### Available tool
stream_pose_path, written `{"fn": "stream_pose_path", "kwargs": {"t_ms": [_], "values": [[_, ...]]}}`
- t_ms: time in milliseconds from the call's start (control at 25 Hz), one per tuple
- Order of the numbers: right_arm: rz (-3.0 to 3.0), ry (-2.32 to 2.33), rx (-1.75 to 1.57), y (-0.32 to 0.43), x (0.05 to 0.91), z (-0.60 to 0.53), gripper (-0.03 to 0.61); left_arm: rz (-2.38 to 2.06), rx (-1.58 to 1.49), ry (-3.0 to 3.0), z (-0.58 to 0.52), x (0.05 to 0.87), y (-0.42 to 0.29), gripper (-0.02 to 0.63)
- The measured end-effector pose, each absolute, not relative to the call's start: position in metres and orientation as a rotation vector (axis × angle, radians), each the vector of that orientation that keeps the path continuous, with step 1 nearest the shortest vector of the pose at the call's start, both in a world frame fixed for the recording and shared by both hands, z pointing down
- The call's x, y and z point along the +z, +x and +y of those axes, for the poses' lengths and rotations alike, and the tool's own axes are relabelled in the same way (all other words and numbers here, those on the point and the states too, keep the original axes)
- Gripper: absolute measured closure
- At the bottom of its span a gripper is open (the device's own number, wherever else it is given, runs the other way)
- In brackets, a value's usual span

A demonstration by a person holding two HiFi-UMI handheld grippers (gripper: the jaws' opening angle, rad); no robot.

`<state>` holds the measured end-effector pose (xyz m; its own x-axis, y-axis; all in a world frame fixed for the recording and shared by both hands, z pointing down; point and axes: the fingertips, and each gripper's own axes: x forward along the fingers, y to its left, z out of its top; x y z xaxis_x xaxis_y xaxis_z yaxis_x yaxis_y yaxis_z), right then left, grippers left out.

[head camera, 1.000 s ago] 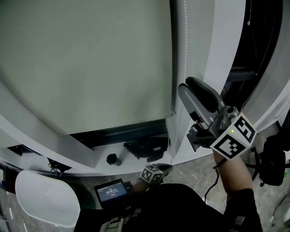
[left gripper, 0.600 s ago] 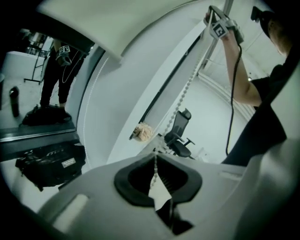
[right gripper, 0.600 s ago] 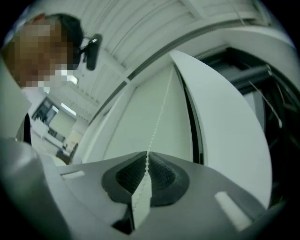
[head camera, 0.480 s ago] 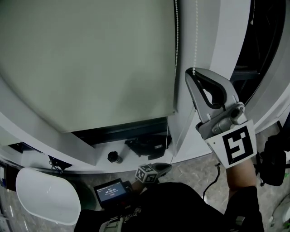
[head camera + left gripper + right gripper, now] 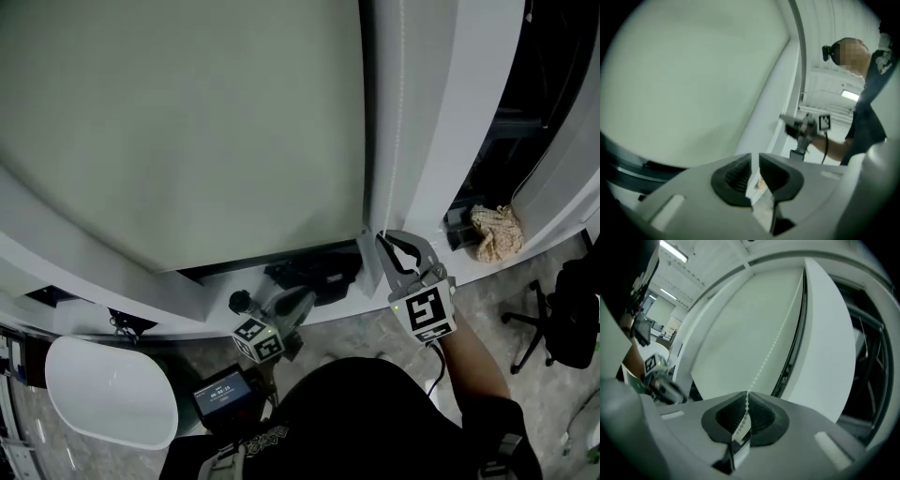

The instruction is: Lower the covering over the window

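- The blind [image 5: 187, 122] is a plain, matte sheet of pale grey-green fabric with no pattern or visible creases, hanging flat inside the white window frame [image 5: 441, 112].
- It covers most of the window; its straight bottom edge stops short of the sill [image 5: 211, 298], leaving a dark uncovered strip [image 5: 272, 262] beneath it.
- A thin white bead chain [image 5: 402, 112] hangs just beside the blind's right edge, against the frame.
- The right tool [image 5: 382, 244] sits low on that chain, near the blind's bottom corner. In the right gripper view its jaws are clenched on the bead chain [image 5: 765, 359], which runs up from between the ribbed pads [image 5: 731, 416].
- The left tool [image 5: 292, 306] is in front of the sill, below the blind's lower edge. Its jaws have just been opening and stand a narrow gap apart, released; only pale background shows between the pads [image 5: 736, 176].
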<state>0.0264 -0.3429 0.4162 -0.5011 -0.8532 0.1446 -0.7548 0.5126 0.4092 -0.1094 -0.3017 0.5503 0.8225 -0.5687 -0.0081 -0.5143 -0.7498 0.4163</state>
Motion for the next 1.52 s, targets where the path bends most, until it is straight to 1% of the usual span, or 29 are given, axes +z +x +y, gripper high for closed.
{"fn": "stream_pose_path", "kwargs": {"t_ms": [120, 240, 440, 560, 720, 800, 920, 1120, 1160, 1200, 1240, 1360, 1520], "values": [[-2.320, 1.296, -0.102, 0.032, 0.550, -0.333, 0.565, -0.789, -0.268, 2.654, -0.306, 0.508, -0.099, 0.572], [-2.281, 1.240, 0.057, 0.030, 0.610, -0.319, 0.565, -0.719, -0.298, 2.689, -0.306, 0.475, -0.079, 0.572], [-2.281, 1.186, 0.078, 0.023, 0.625, -0.314, 0.565, -0.524, -0.433, 2.737, -0.312, 0.423, -0.040, 0.568], [-2.269, 1.138, 0.098, 0.015, 0.638, -0.306, 0.565, -0.442, -0.503, 2.812, -0.317, 0.384, -0.025, 0.554], [-2.148, 0.934, 0.252, 0.004, 0.721, -0.273, 0.563, -0.354, -0.655, 2.834, -0.327, 0.335, -0.012, 0.535], [-2.113, 0.889, 0.292, 0.003, 0.743, -0.264, 0.563, -0.283, -0.737, 2.838, -0.323, 0.310, -0.004, 0.502], [-2.096, 0.849, 0.269, -0.003, 0.744, -0.264, 0.563, -0.223, -0.795, 2.900, -0.315, 0.281, 0.010, 0.476], [-2.107, 0.822, 0.250, -0.006, 0.744, -0.262, 0.563, -0.140, -0.816, 2.964, -0.312, 0.250, 0.031, 0.471], [-2.106, 0.832, 0.256, -0.005, 0.744, -0.263, 0.563, -0.129, -0.807, 2.985, -0.311, 0.245, 0.035, 0.480], [-2.102, 0.849, 0.262, -0.003, 0.745, -0.265, 0.563, -0.132, -0.787, 3.012, -0.310, 0.243, 0.039, 0.530], [-2.092, 0.874, 0.268, 0.002, 0.745, -0.267, 0.563, -0.146, -0.762, 3.040, -0.310, 0.242, 0.042, 0.604], [-2.039, 0.984, 0.291, 0.030, 0.744, -0.274, 0.562, -0.216, -0.702, 3.055, -0.319, 0.246, 0.044, 0.604], [-2.043, 1.105, 0.376, 0.062, 0.739, -0.274, 0.560, -0.256, -0.699, 2.983, -0.335, 0.247, 0.039, 0.604]]}}
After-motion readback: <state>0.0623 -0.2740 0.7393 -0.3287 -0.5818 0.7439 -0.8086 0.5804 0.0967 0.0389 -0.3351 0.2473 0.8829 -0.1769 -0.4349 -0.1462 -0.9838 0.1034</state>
